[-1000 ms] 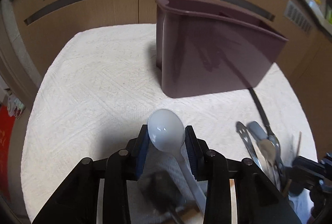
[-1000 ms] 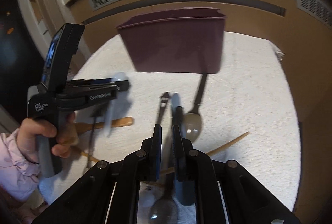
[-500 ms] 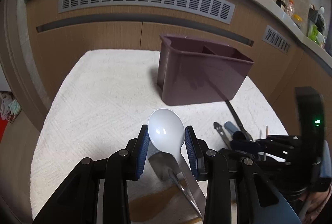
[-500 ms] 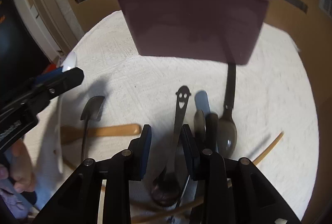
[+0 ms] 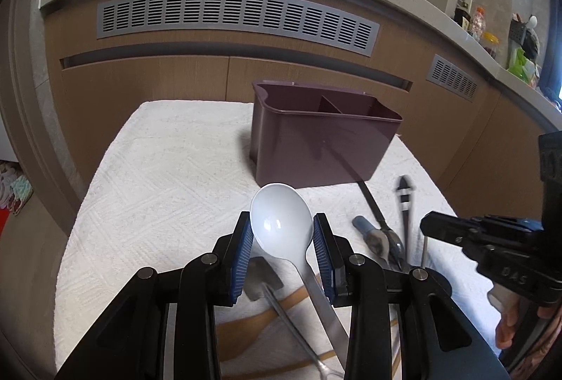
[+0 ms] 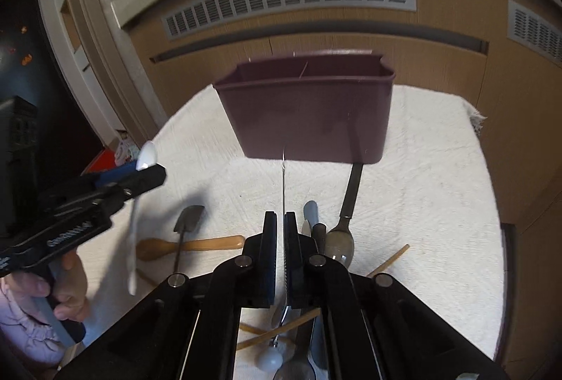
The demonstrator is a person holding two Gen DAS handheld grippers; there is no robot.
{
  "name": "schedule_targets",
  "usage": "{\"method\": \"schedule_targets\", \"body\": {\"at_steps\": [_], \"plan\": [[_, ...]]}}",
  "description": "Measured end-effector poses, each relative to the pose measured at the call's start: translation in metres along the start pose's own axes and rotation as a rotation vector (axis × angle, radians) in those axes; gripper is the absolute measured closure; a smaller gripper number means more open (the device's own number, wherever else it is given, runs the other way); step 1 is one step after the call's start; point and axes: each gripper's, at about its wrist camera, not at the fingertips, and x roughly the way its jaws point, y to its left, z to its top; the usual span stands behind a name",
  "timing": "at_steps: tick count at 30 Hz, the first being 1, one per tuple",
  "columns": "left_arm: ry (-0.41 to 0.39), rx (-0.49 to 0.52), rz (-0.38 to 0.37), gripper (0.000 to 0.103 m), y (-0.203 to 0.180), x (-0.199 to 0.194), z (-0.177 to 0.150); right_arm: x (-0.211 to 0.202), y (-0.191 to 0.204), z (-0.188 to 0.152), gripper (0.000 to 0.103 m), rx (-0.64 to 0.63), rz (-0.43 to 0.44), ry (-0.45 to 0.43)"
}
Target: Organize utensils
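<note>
Two grippers over a white towel. Left gripper clamped on the bowl of a white spoon, lifted clear of the towel, handle trailing back and down. Right gripper clenched on a thin metal utensil seen edge-on, its tip reaching toward the front wall of the caddy; kind of utensil impossible to tell. Purple two-compartment caddy upright near the towel's far edge. Near the front edge, loose: wooden spoon, small black spatula, dark-handled spoon, chopstick.
</note>
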Motion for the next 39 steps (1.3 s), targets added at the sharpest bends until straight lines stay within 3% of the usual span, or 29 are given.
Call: {"method": "schedule_targets", "body": {"at_steps": [5, 8, 11, 13, 15, 17, 20, 30, 32, 33, 39], "plan": [[0.0, 0.014, 0.0, 0.067, -0.007, -0.003, 0.001, -0.019, 0.0, -0.002, 0.1, -0.007, 0.016, -0.028], [-0.003, 0.012, 0.01, 0.067, -0.004, -0.005, 0.0, -0.017, -0.006, -0.004, 0.097, -0.018, -0.049, -0.006], [0.002, 0.003, 0.016, 0.067, 0.0, -0.004, -0.002, -0.01, -0.017, -0.011, 0.082, 0.004, -0.027, 0.038], [0.011, -0.013, 0.015, 0.067, 0.003, -0.002, -0.004, 0.002, -0.016, -0.01, 0.059, 0.009, 0.009, 0.069], [0.019, -0.018, 0.014, 0.067, 0.006, 0.0, -0.005, 0.014, -0.011, -0.009, 0.059, -0.007, -0.001, 0.083], [0.023, -0.021, 0.017, 0.067, 0.008, 0.001, -0.006, 0.028, -0.007, -0.007, 0.062, -0.044, -0.039, 0.093], [0.028, -0.031, 0.02, 0.067, 0.012, 0.002, -0.008, 0.047, 0.0, -0.008, 0.079, -0.087, -0.093, 0.119], [0.061, -0.039, 0.001, 0.067, 0.012, 0.01, -0.014, 0.072, 0.008, -0.015, 0.08, -0.217, -0.224, 0.129], [0.062, -0.037, 0.002, 0.067, 0.011, 0.01, -0.013, 0.071, 0.011, -0.016, 0.084, -0.242, -0.213, 0.138], [0.063, -0.039, 0.002, 0.067, 0.011, 0.01, -0.013, 0.07, 0.011, -0.017, 0.099, -0.239, -0.193, 0.149], [0.041, -0.015, -0.001, 0.067, 0.007, 0.005, -0.011, 0.03, -0.007, -0.007, 0.102, -0.087, -0.061, 0.089]]}}
